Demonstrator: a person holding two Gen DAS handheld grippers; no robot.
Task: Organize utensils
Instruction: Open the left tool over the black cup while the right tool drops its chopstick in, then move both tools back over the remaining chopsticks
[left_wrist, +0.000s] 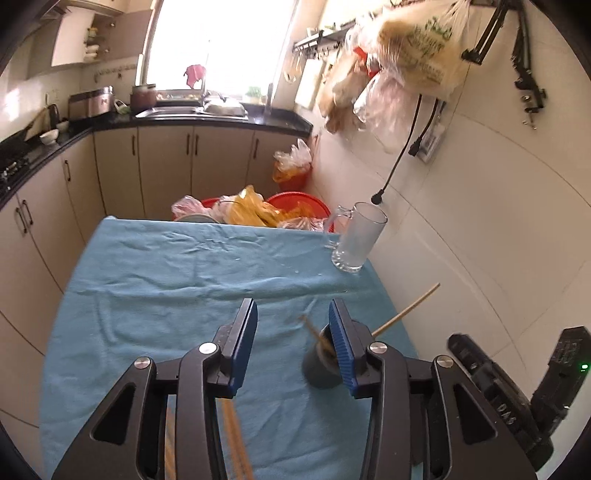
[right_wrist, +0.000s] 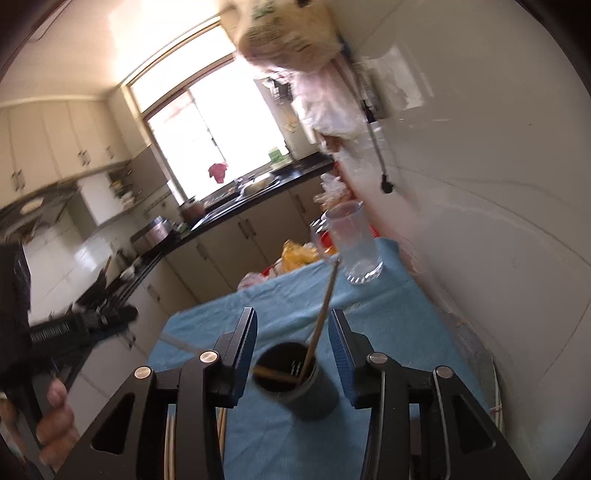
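While both grippers, left and right, stand with jaws apart and empty, the dark cup holding chopsticks sits on the blue cloth, near a glass mug.

Left wrist view rides low over the wrinkled blue cloth-covered table, looking forward and down between its own fingers toward the sunlit kitchen window, horizon near level. Right wrist view sits close above the dark cylindrical holder cup, tilted hard, the room leaning. Both share the table, the clear glass handled mug at the far right corner, the white tiled wall, and the window.
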